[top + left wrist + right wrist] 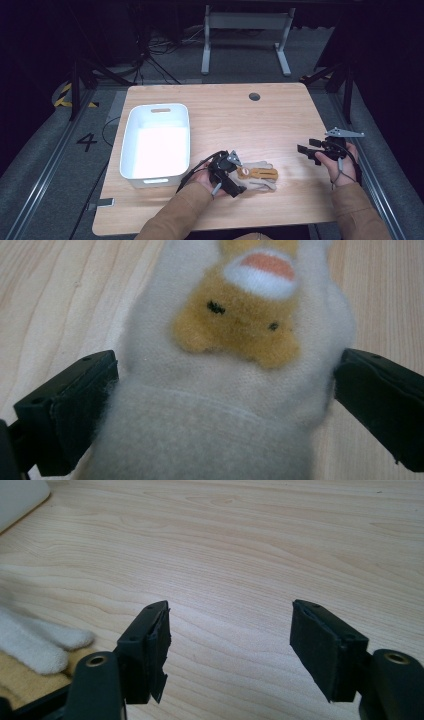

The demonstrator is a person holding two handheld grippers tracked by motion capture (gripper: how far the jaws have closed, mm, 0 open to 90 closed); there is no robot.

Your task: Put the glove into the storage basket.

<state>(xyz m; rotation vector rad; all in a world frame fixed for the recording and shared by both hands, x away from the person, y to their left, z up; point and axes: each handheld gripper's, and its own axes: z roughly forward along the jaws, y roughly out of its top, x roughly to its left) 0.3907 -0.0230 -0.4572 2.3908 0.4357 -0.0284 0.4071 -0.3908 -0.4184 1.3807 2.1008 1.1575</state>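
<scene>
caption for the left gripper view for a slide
Left claw straddling the cuff of a beige glove on the wooden table.

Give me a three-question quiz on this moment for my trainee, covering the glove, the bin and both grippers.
1. True or false: the left gripper has its black jaws on either side of the cuff of the fuzzy beige glove with an orange animal face.
2. Multiple choice: the white rectangular plastic bin holds A) the glove, B) nothing visible, C) a gripper.
3. Fill in: the right gripper is ____, its jaws apart over bare wooden table.

Key: 1 true; the glove lies flat on the table, and whether the jaws already squeeze it cannot be told. 2 B. 3 open.
</scene>
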